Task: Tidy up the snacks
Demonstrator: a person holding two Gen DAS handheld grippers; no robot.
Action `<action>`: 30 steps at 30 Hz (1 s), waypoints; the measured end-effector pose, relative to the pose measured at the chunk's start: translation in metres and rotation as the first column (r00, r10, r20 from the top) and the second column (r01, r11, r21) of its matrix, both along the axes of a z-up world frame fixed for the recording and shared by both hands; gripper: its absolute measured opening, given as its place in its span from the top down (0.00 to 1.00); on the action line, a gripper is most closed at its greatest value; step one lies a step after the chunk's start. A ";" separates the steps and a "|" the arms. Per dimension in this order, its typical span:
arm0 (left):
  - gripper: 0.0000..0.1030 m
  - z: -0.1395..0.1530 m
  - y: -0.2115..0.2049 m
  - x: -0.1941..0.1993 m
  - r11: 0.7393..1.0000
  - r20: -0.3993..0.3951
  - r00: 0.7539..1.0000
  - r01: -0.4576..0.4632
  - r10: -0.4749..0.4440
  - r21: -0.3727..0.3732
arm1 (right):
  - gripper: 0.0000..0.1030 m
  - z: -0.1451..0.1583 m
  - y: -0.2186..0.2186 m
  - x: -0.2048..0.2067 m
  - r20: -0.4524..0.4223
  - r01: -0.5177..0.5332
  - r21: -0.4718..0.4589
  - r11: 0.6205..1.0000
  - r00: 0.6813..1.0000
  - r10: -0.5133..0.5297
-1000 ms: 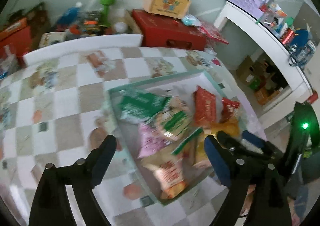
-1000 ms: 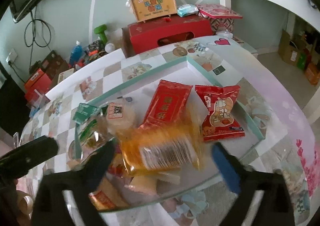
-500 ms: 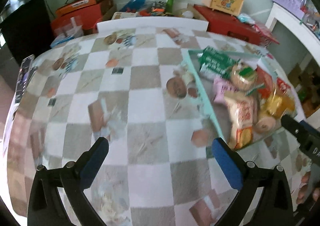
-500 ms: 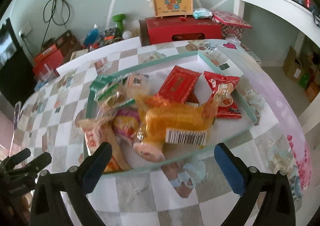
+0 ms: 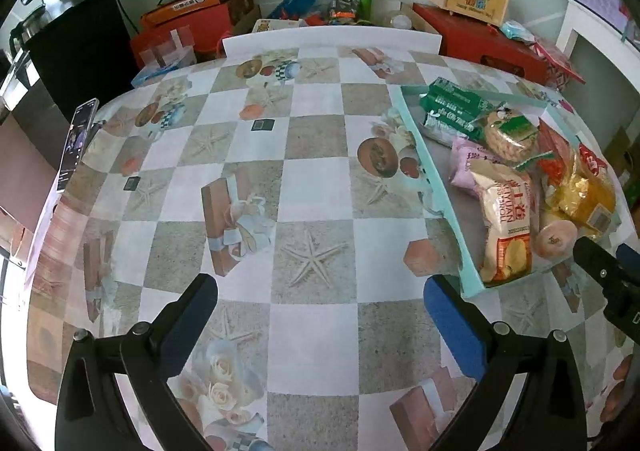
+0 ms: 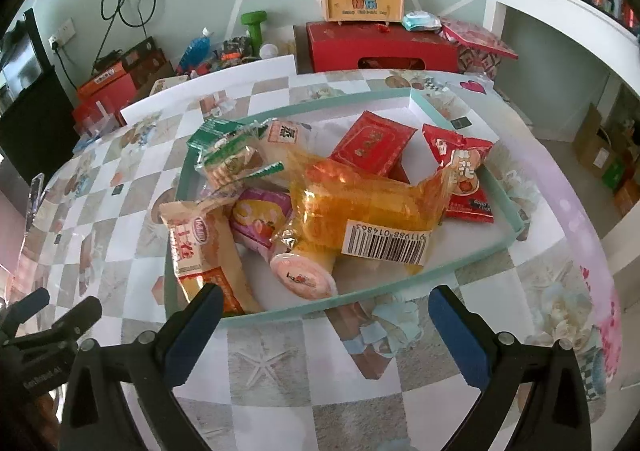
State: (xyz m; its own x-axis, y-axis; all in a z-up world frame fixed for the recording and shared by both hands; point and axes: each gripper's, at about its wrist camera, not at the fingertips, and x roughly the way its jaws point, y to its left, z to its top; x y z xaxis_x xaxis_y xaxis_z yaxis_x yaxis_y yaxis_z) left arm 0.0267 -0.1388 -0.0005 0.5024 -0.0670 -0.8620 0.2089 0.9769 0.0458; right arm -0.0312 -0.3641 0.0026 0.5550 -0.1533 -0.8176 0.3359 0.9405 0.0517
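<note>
Both tongs stand wide and empty: the left tongs (image 5: 320, 315), whose jaws have just been opening with nothing between them, hang over bare bench (image 5: 312, 187) beside the tray (image 6: 400, 283); the right tongs (image 6: 324, 315) hang just before the tray's near rim. Inside the tray lie the snacks, heaped at its near-left end. The yellow packet (image 6: 360, 207) on top looks light, crinkly and slippery; I would pinch it across its filled middle, not the loose film ends.
</note>
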 end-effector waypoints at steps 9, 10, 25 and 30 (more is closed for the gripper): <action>0.00 -0.010 -0.003 0.004 1.000 -0.019 1.000 0.014 -0.014 0.006 | 0.00 -0.003 0.000 0.003 -0.005 -0.004 -0.005 1.000 1.000 0.004; 0.00 -0.010 -0.004 0.004 1.000 -0.021 1.000 0.017 -0.017 0.009 | 0.00 -0.003 0.000 0.003 -0.004 -0.006 -0.006 1.000 1.000 0.006; 0.00 -0.012 -0.004 0.006 1.000 -0.030 0.999 0.014 -0.014 0.003 | 0.00 0.002 0.006 0.005 0.002 -0.023 -0.027 0.999 1.000 0.023; 0.00 -0.014 -0.003 0.006 1.000 -0.031 0.999 0.012 -0.011 0.006 | 0.00 0.003 0.005 0.003 0.004 -0.019 -0.030 0.999 1.000 0.019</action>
